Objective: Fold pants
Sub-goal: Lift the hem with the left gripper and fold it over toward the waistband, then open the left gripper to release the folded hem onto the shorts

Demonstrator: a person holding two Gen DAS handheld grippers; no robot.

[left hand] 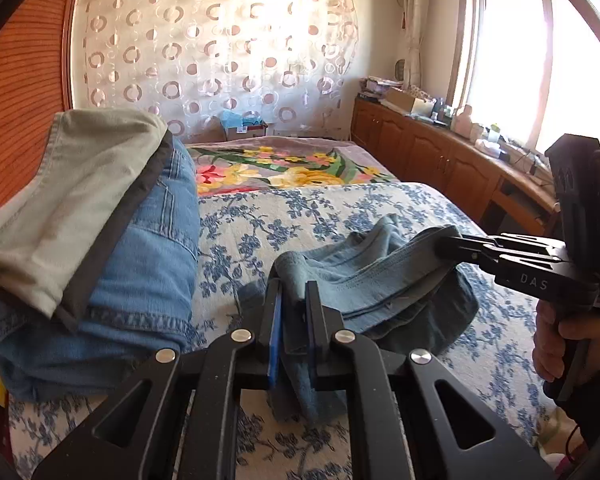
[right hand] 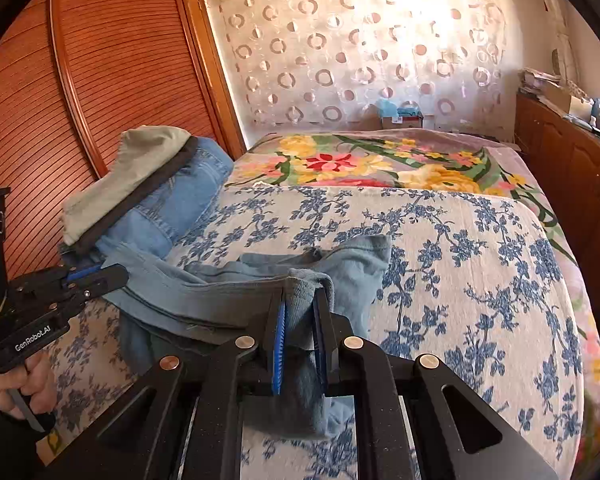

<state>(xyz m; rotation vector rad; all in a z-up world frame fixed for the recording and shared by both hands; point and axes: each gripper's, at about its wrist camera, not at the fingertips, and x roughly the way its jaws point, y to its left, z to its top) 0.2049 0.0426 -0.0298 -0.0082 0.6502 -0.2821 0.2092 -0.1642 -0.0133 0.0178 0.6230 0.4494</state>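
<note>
Grey-blue pants [left hand: 364, 276] lie bunched on the blue-flowered bedspread [left hand: 260, 220]. My left gripper [left hand: 294, 288] is shut on one end of their folded edge. My right gripper [right hand: 302, 292] is shut on the other end. The cloth [right hand: 228, 292] hangs stretched between the two, slightly above the bed, with the rest trailing on the cover. The right gripper shows in the left wrist view [left hand: 446, 246], the left gripper in the right wrist view [right hand: 112, 276], each clamped on the pants.
A stack of folded clothes [left hand: 100, 220], jeans under a pale green garment, sits at the bed's left [right hand: 152, 200]. A floral blanket [right hand: 380, 160] covers the far end. A slatted wooden wardrobe [right hand: 100, 80] stands left, wooden cabinets [left hand: 420, 148] with clutter right.
</note>
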